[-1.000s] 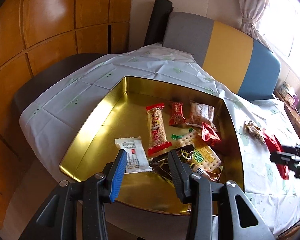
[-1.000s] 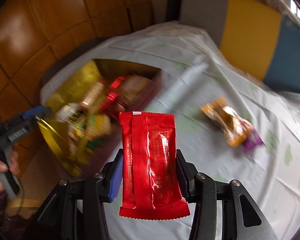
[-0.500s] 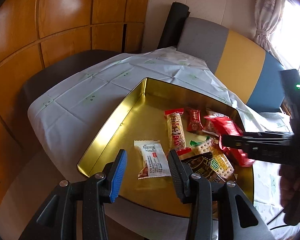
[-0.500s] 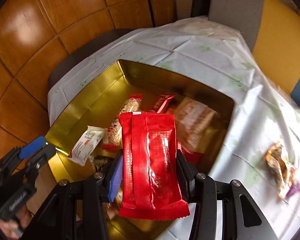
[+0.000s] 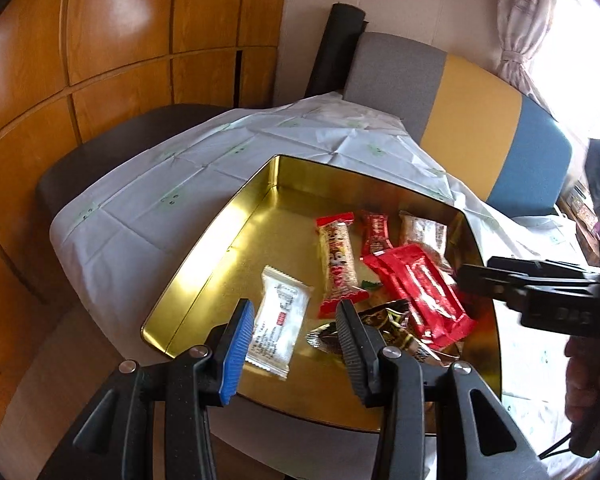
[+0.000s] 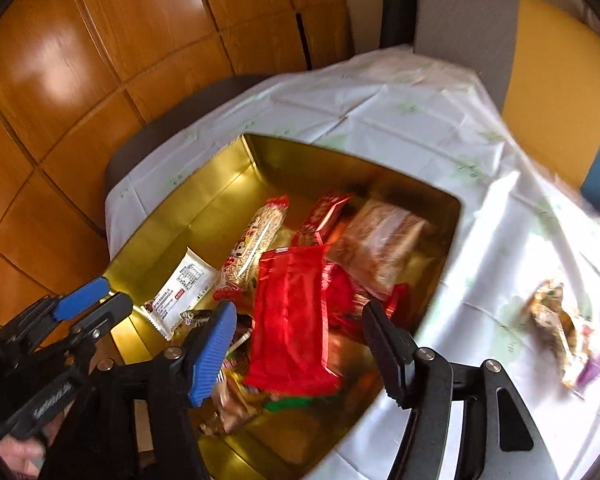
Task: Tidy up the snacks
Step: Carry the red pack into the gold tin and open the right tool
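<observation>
A gold tin (image 5: 236,236) (image 6: 220,176) holds several snack packets. A red packet (image 5: 418,292) (image 6: 290,320) lies on top of the pile, free of my right gripper (image 6: 300,344), whose jaws stand wide open just above it. My right gripper also shows from the side in the left wrist view (image 5: 466,280). My left gripper (image 5: 292,344) is open and empty over the tin's near edge, above a white packet (image 5: 280,328) (image 6: 182,288). A long red-ended bar (image 5: 338,264) lies in the middle of the tin.
A gold and purple snack packet (image 6: 560,332) lies on the white tablecloth (image 5: 188,184) to the right of the tin. A grey, yellow and blue sofa back (image 5: 472,120) stands behind the table. Wooden wall panels (image 5: 100,40) are on the left.
My right gripper carried the red packet over the tin, opened and let it go; it now lies on the pile. My left gripper drew slightly closer to the tin.
</observation>
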A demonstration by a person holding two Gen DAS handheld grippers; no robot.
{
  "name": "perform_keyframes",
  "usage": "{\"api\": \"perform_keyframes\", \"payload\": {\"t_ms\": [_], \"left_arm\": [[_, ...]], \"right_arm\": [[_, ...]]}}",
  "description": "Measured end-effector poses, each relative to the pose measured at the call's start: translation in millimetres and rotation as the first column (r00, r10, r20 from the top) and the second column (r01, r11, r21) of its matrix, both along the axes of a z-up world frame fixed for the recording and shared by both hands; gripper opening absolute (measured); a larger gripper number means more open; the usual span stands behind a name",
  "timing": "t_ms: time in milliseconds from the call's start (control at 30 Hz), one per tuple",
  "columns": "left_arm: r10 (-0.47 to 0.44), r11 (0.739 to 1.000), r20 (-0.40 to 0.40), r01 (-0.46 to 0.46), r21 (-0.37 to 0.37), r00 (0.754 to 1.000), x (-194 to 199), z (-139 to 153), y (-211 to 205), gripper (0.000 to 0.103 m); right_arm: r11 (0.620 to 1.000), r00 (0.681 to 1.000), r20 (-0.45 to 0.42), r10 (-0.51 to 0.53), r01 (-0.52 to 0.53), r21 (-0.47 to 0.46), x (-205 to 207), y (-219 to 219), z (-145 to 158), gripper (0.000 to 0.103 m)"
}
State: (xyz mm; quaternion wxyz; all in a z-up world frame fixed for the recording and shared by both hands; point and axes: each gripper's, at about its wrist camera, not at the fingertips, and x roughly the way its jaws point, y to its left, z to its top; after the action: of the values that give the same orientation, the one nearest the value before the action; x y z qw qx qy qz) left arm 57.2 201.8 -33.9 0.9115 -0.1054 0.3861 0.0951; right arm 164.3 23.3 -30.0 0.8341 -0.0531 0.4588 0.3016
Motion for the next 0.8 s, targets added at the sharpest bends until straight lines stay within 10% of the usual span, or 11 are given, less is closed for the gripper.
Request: {"api": "perform_keyframes", "payload": {"t_ms": [800], "left_arm": [[-0.188,0.979,-0.019,0.189,0.078,0.982,-2,17,-72,0.043]], "right_arm": [[0.915,0.932,-0.002,-0.362,0.355,-0.190,-34,-237,-28,0.085]]}}
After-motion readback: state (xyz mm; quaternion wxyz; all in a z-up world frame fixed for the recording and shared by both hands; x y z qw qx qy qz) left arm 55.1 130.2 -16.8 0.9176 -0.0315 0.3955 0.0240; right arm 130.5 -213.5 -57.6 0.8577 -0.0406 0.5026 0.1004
